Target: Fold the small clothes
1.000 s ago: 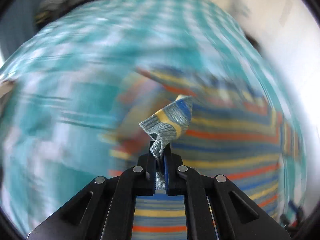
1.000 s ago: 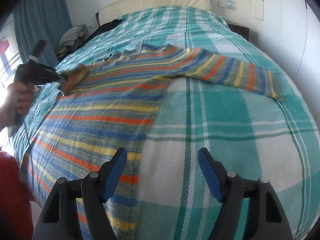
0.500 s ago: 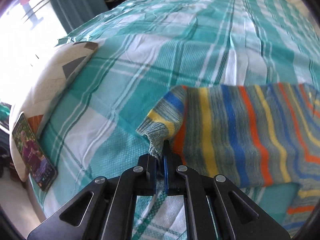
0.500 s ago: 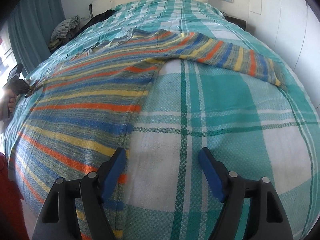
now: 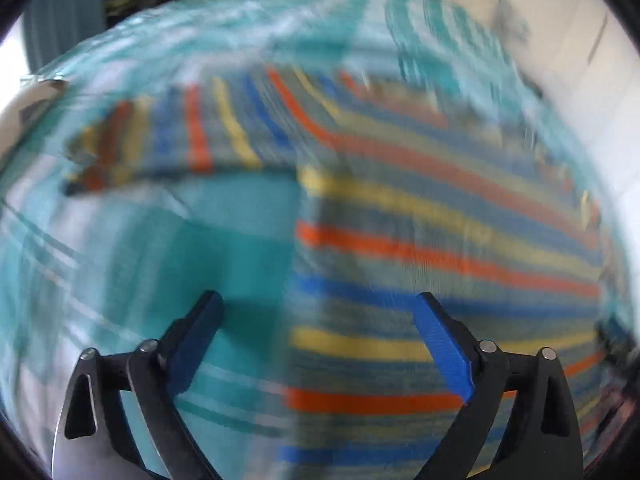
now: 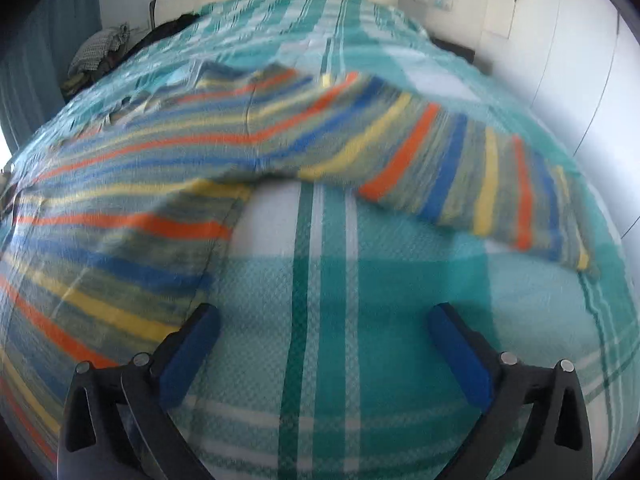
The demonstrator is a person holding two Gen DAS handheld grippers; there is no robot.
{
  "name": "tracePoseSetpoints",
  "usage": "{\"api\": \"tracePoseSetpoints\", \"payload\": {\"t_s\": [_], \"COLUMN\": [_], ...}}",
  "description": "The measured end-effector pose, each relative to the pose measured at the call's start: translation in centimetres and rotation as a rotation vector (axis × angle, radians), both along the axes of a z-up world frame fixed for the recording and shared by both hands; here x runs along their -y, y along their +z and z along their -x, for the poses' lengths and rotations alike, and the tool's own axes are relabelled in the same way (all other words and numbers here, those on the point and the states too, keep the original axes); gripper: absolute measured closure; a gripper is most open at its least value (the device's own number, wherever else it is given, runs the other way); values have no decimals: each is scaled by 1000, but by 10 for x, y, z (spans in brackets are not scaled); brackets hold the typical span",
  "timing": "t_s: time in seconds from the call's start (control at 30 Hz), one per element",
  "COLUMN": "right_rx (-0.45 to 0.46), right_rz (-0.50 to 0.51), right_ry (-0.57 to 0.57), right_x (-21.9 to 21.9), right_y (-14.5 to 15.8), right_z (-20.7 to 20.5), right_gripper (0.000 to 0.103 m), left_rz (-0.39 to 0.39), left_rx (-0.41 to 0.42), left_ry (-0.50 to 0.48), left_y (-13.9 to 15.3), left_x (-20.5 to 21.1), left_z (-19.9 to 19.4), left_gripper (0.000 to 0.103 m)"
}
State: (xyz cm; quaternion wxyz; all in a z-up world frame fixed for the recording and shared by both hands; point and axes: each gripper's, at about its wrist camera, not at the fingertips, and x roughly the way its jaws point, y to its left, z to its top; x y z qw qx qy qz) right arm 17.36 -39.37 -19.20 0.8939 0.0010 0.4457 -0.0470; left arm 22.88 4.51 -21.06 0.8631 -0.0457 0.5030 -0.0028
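Item: a knitted long-sleeved jumper, grey-green with orange, yellow and blue stripes. It is laid flat on a bed covered by a teal-and-white checked bedspread, both sleeves spread out sideways. In the right wrist view the right sleeve is seen stretched toward the white wall; in the blurred left wrist view the left sleeve is seen lying across the check, the body beside it.

Handling, as judged: soft, limp and light, with a loose knit that is likely to stretch and drag on the cover; no stiffness is to be expected, so any lifted part will sag. Hold is best taken at a cuff or at the hem corner, where the fabric is doubled.

Grippers: the left gripper is spread wide, its jaws having just been opening, with nothing pinched between them; the right gripper is likewise spread, having just opened further, over bare bedspread.

Writing: no brand, label or legible text is made out.
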Motion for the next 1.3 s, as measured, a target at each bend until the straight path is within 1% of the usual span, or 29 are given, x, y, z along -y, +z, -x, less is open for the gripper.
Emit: {"api": "tracePoseSetpoints", "payload": {"t_s": [0.03, 0.07, 0.1, 0.13, 0.17, 0.27, 0.3, 0.33, 0.4, 0.43, 1.3], "right_rx": [-9, 3, 11, 6, 0, 1, 1, 1, 1, 1, 1], "right_rz": [14, 44, 55, 57, 48, 5, 7, 11, 17, 15, 14], "right_ry": [-3, -4, -3, -2, -2, -2, -2, -3, -3, -2, -1], "right_x": [-2, -7, -8, -8, -7, 0, 0, 1, 1, -1, -3], "right_y": [1, 3, 4, 4, 4, 5, 5, 5, 4, 3, 2], "right_z": [0, 4, 5, 4, 4, 3, 3, 3, 3, 3, 4], "right_gripper": [0, 0, 0, 0, 0, 0, 0, 0, 0, 0, 0], "left_rz": [-113, -160, -183, -190, -176, -67, -44, -40, -56, -61, -58], "left_rx": [62, 108, 121, 122, 127, 121, 123, 127, 124, 125, 125], "left_ry": [-13, -15, -12, -11, -10, -1, 2, 2, 0, 0, 1], "left_y": [-6, -5, -4, -3, -3, -5, -4, -4, -5, -6, -6], "left_x": [16, 23, 27, 27, 25, 9, 6, 7, 9, 11, 13], "left_z": [4, 9, 11, 11, 11, 9, 9, 10, 9, 14, 13], "left_gripper": [0, 0, 0, 0, 0, 0, 0, 0, 0, 0, 0]}}
